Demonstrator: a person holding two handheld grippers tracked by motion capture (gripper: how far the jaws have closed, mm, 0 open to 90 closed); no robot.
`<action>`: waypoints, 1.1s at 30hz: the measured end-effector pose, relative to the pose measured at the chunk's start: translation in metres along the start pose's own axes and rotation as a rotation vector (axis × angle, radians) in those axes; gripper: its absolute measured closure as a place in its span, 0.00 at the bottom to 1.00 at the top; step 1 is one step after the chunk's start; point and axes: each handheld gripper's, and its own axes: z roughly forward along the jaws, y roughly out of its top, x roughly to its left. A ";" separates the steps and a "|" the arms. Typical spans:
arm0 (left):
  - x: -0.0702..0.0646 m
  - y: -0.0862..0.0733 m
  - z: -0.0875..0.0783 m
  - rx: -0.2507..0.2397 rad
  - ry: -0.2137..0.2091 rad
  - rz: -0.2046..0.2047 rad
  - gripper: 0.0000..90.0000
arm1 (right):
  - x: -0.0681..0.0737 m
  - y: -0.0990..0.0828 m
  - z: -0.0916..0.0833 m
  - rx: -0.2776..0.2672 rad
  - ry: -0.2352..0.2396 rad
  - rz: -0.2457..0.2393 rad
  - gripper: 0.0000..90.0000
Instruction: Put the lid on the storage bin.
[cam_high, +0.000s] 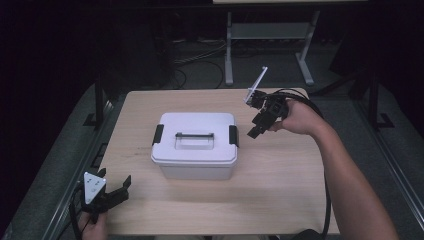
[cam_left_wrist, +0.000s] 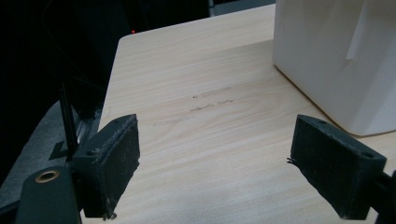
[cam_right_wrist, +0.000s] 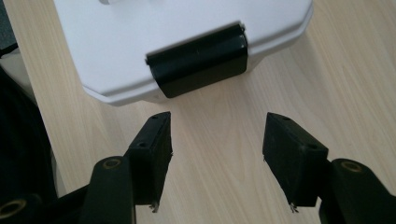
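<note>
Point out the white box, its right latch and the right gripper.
white box (cam_high: 195, 125): high view, on the lid's flat top.
right latch (cam_right_wrist: 198, 59): right gripper view, on the black clip's face.
right gripper (cam_right_wrist: 217, 140): right gripper view, midway between its open fingertips.

The left gripper (cam_high: 120, 190) was held low with its jaws spread. The right gripper (cam_high: 257, 125) was held forward, likewise parted, on an extended forearm (cam_high: 350, 180).

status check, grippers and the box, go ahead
Left gripper open, low at the near-left corner. Right gripper open, facing the black latch. White box shut, mid-table. Nothing between.
</note>
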 end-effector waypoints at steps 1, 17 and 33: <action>0.000 0.000 0.000 0.000 0.000 -0.003 0.17 | -0.001 -0.002 0.000 0.000 0.001 0.000 0.46; 0.001 0.000 0.000 0.003 0.002 0.005 0.17 | -0.008 -0.031 0.004 -0.003 0.003 0.051 0.46; 0.000 0.000 -0.001 0.001 0.003 0.005 0.17 | -0.014 -0.062 0.019 -0.004 0.017 0.094 0.45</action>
